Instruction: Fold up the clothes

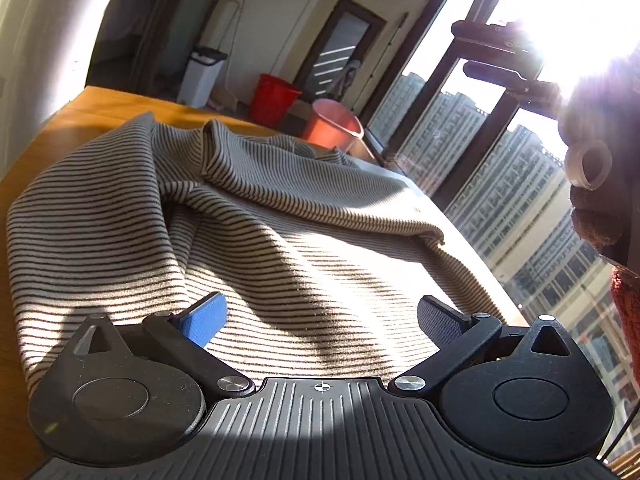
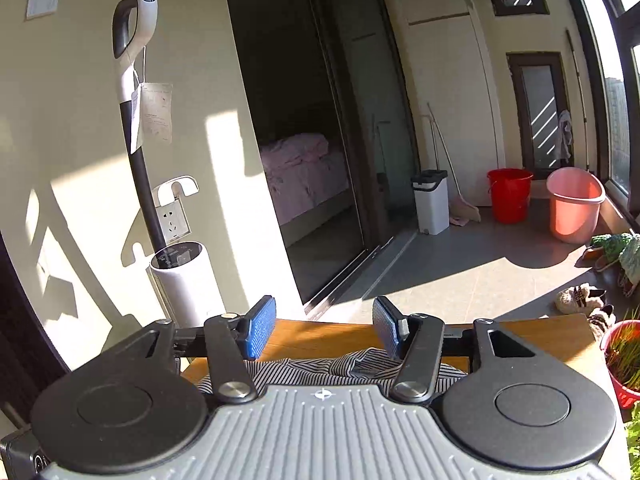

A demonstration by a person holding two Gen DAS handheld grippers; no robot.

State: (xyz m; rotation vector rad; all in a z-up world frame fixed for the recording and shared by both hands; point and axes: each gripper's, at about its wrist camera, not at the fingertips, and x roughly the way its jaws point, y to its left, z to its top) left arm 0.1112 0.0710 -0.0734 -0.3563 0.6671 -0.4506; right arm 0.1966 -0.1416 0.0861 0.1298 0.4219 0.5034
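Note:
A beige garment with thin dark stripes point(image 1: 248, 216) lies rumpled on the wooden table point(image 1: 100, 104), filling most of the left wrist view. My left gripper point(image 1: 320, 320) is wide open just above its near part, holding nothing. In the right wrist view my right gripper point(image 2: 324, 328) is open and empty, raised above the table's far edge point(image 2: 320, 338). Only a bunched strip of the striped garment point(image 2: 320, 368) shows beneath it. The right gripper itself point(image 1: 500, 56) appears dark against the sun at the upper right of the left wrist view.
A red bucket point(image 2: 508, 194), a pink tub point(image 2: 574, 204) and a white bin point(image 2: 431, 200) stand on the floor beyond the table. A vacuum point(image 2: 136, 120) stands at the left wall. Shoes point(image 2: 580, 298) and a potted plant point(image 2: 624, 356) are at right. Large windows point(image 1: 500, 184) run along the table's right side.

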